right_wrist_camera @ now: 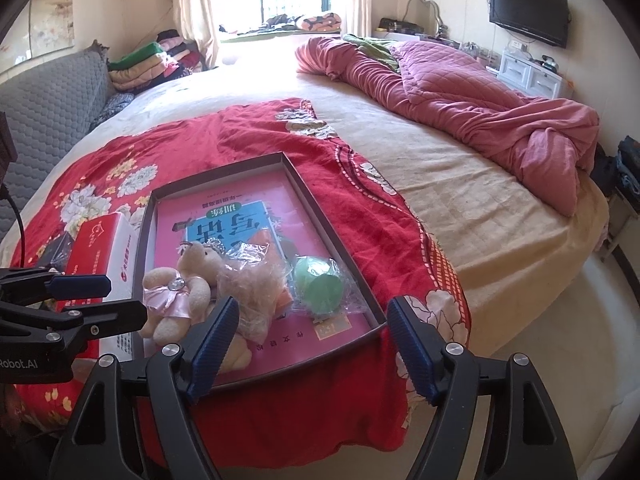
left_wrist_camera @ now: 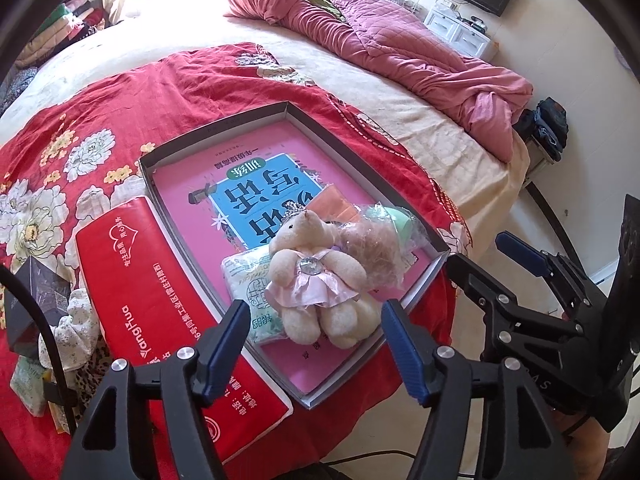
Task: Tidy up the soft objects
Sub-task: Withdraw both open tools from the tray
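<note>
A shallow grey box (left_wrist_camera: pixel 416 292) (right_wrist_camera: pixel 320 200) lies on a red floral cloth on the bed, with a pink book flat inside it. At its near end lies a cream teddy bear in a pink dress (left_wrist_camera: pixel 316 276) (right_wrist_camera: pixel 176 292), on top of a pale green tissue pack (left_wrist_camera: pixel 248 280). Beside the bear are a clear bag of blond fluff (left_wrist_camera: pixel 372 248) (right_wrist_camera: pixel 252 284) and a bagged green ball (left_wrist_camera: pixel 396 220) (right_wrist_camera: pixel 318 284). My left gripper (left_wrist_camera: pixel 314 320) (right_wrist_camera: pixel 108 300) hovers open just above the bear, pads apart from it. My right gripper (right_wrist_camera: pixel 310 312) (left_wrist_camera: pixel 492 260) is open over the box's near edge.
A red wrapped tissue block (left_wrist_camera: pixel 160 288) (right_wrist_camera: pixel 104 256) lies along the box's left side. A dark box (left_wrist_camera: pixel 36 300) and flowered fabric (left_wrist_camera: pixel 76 328) sit further left. A crumpled pink quilt (right_wrist_camera: pixel 460 96) covers the bed's far right. The bed edge drops off at right.
</note>
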### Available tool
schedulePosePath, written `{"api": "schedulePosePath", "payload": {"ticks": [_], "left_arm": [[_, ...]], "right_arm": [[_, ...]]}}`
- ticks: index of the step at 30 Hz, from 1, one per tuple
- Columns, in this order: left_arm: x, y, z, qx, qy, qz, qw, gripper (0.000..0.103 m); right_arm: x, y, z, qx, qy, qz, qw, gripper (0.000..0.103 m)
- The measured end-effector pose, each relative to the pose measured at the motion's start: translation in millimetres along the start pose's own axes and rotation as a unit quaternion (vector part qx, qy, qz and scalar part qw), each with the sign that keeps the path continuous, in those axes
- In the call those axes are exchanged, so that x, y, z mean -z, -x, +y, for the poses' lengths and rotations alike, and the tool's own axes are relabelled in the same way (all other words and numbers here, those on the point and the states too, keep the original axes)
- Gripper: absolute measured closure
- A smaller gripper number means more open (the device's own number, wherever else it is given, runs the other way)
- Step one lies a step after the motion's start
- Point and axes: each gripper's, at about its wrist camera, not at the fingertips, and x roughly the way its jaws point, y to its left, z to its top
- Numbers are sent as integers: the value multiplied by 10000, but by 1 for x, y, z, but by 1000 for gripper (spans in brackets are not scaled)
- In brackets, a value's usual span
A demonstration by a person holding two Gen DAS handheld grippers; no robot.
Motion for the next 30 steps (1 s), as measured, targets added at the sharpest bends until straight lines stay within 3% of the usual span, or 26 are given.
{"api": "schedulePosePath", "payload": {"ticks": [12, 30], "left_arm": [[4, 19, -1, -230, -48, -188, 9995, 22], [21, 44, 7, -344, 1, -303, 9989, 21]], "right_arm": [[-3, 15, 2, 63, -34, -113, 9999, 25], [-9, 34, 16, 131, 105, -254, 9995, 25]]}}
